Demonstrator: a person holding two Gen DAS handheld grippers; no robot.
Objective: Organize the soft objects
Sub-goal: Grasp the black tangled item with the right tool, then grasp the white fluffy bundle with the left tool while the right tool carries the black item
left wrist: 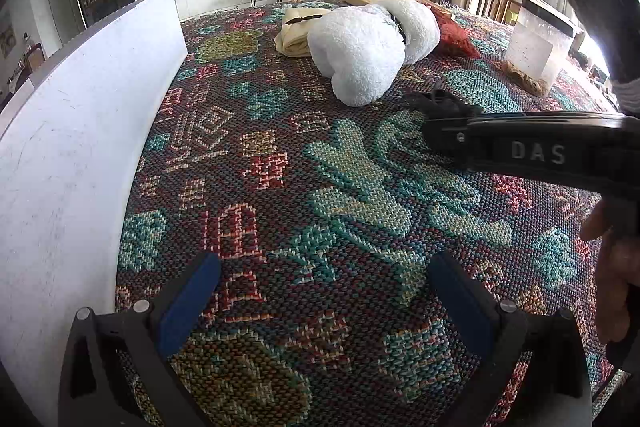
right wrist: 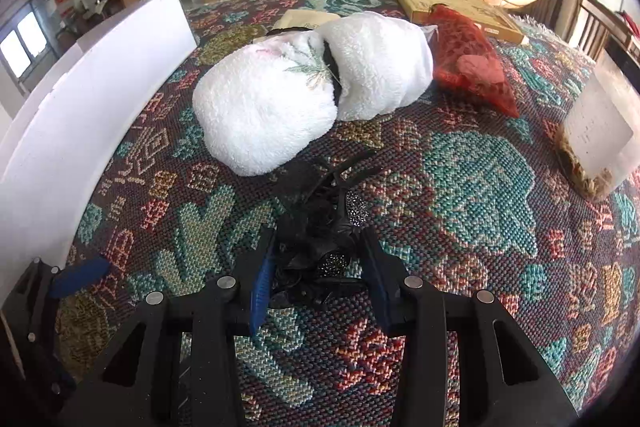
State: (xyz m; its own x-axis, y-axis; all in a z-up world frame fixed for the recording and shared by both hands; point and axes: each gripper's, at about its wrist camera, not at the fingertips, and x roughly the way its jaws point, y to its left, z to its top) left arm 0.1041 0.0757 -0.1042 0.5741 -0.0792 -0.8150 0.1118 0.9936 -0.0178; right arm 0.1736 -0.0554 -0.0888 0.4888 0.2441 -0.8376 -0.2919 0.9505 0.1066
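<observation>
Patterned woven blanket (right wrist: 480, 187) in teal, red and gold, covering the whole work surface. White board (left wrist: 80, 147) standing upright along the left edge. White fluffy towel bundle (right wrist: 280, 99), cinched in the middle by a dark band, lying far centre. Red mesh pouch (right wrist: 472, 67) just right of the bundle, touching it. Clear plastic box (right wrist: 600, 139) at the far right edge. Right gripper (right wrist: 316, 267) near centre, blue pads clamped on a black hair tie (right wrist: 320, 227) with a glittery patch, just in front of the towel bundle. Left gripper (left wrist: 320, 291) near the board, jaws spread wide, nothing between them.
</observation>
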